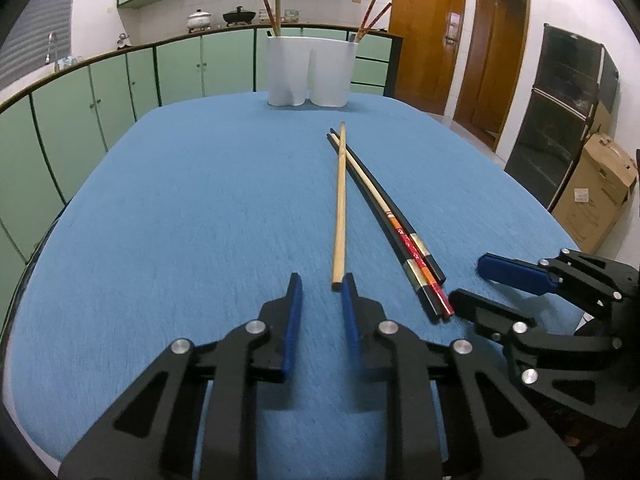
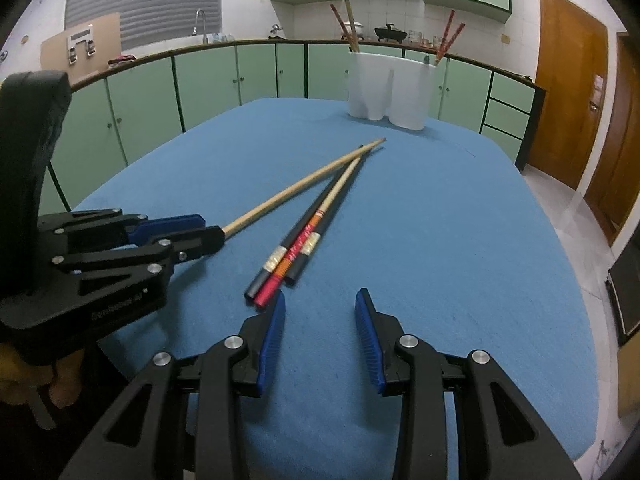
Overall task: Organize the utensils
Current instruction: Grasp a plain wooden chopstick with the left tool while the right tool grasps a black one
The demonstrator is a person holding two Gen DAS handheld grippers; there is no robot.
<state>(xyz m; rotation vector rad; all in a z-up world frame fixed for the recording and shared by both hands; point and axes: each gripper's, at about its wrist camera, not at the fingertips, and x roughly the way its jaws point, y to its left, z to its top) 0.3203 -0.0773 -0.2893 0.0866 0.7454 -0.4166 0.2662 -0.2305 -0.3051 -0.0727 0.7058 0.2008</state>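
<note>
We see four chopsticks on the blue table (image 1: 180, 200): a plain wooden chopstick (image 1: 341, 200) crossing three dark ones (image 1: 400, 232) with red, orange and gold bands. Left gripper (image 1: 320, 284) jaws are narrowly apart beside the wooden end; right gripper (image 2: 320, 300) jaws are apart, empty.

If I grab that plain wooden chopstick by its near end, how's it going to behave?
The plain wooden chopstick looks stiff, thin and probably light, so it should lift without drooping. Held only at its end, it may pivot between the pads. Its far tip crosses the decorated chopsticks, so dragging it could nudge them. It looks round, so it might roll on the blue tablecloth.
</note>
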